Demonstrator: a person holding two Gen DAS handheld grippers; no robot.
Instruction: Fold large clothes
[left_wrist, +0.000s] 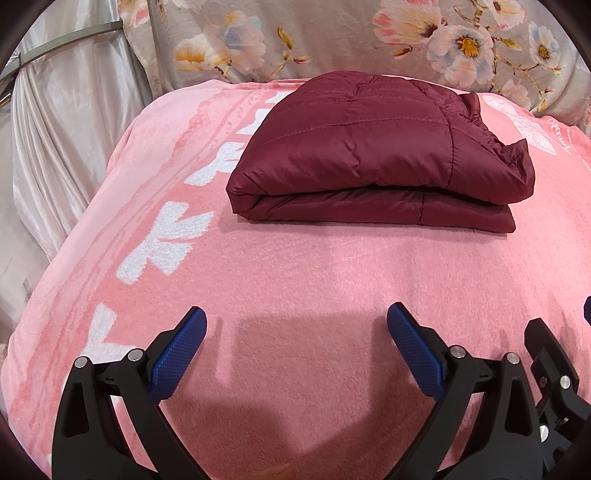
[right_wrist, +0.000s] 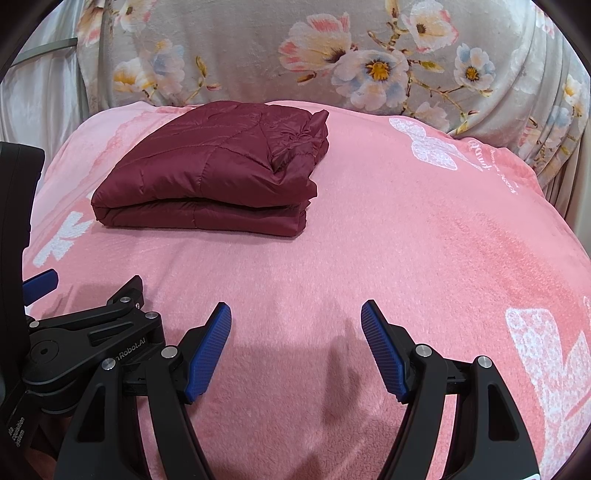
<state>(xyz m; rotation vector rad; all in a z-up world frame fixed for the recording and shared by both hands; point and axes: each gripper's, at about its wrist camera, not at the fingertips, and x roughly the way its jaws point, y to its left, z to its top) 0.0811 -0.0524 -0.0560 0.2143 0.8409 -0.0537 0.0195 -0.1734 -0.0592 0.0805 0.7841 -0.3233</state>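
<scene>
Your left gripper (left_wrist: 297, 321) hangs over bare blanket with its blue ribbed pads (left_wrist: 413, 350) spread wide and nothing between them. Your right gripper (right_wrist: 295, 319) sits just beside it, likewise spread and empty, and both are angled down toward the bed.

Ahead of both, well apart from the pads, the dark maroon quilted puffer jacket (left_wrist: 369, 147) lies on the pink fleece blanket with white flower prints (left_wrist: 295, 266) that covers the bed. It is already a compact, stacked rectangle with a clean folded edge facing you; only the gathered, crumpled end on the right side looks a little loose. The folding looks essentially finished to me, with at most a tidy-up of that end remaining.

Behind the jacket, a grey floral blanket (right_wrist: 258, 55) drapes upright, and pale satin fabric (left_wrist: 55, 129) hangs to the left. Nothing lies between you and the jacket.
</scene>
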